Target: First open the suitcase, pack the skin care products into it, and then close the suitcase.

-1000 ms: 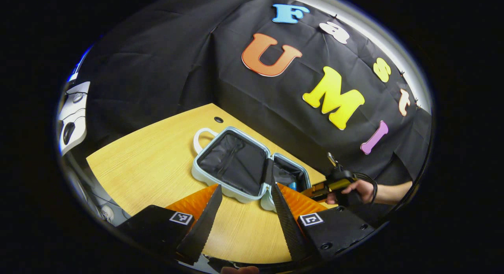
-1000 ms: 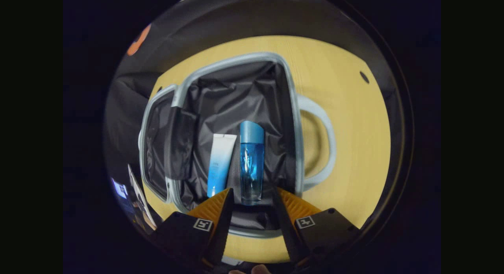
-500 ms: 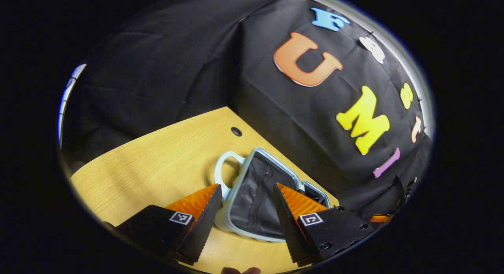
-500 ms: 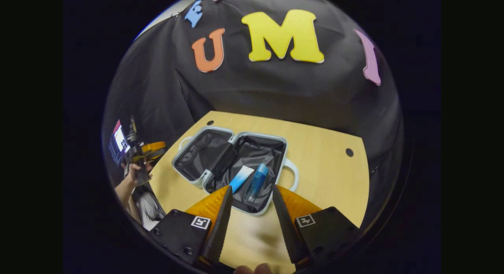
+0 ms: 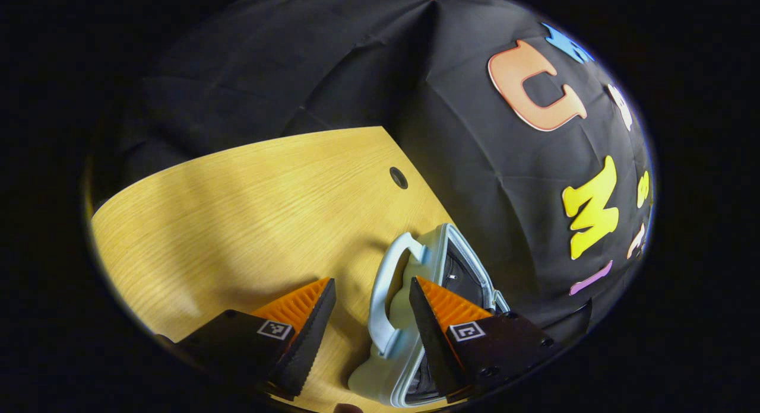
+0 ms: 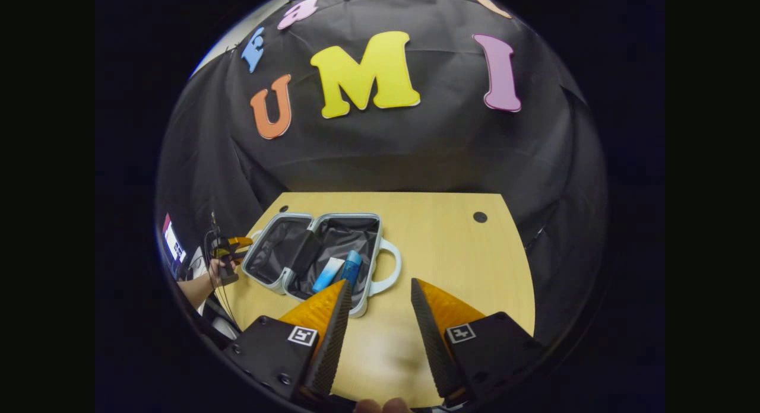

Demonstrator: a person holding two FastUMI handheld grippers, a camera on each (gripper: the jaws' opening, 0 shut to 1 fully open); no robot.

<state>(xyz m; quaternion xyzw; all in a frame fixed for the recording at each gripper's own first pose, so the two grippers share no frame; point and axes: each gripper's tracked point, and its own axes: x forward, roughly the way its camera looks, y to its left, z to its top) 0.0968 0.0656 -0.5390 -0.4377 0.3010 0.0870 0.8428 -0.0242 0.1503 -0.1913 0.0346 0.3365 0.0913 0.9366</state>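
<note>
Suitcase (image 6: 320,256), pale blue hard shell with black fabric lining, lies open flat on the wood-grain surface (image 6: 451,253); a white-blue tube (image 6: 328,275) and a blue bottle (image 6: 351,269) lie side by side in its right half. Right tongs (image 6: 373,294) spread, holding nothing, above bare surface near the looped handle (image 6: 389,266). Left tongs (image 5: 371,289) spread, ridged orange fingers flanking the other handle (image 5: 386,294), holding nothing.

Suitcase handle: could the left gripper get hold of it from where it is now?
Probably yes. In the left gripper view the left gripper is open, and the pale handle of the suitcase lies just ahead between its fingers, with nothing in front of it. How high the fingers hang above the table is unclear.
</note>
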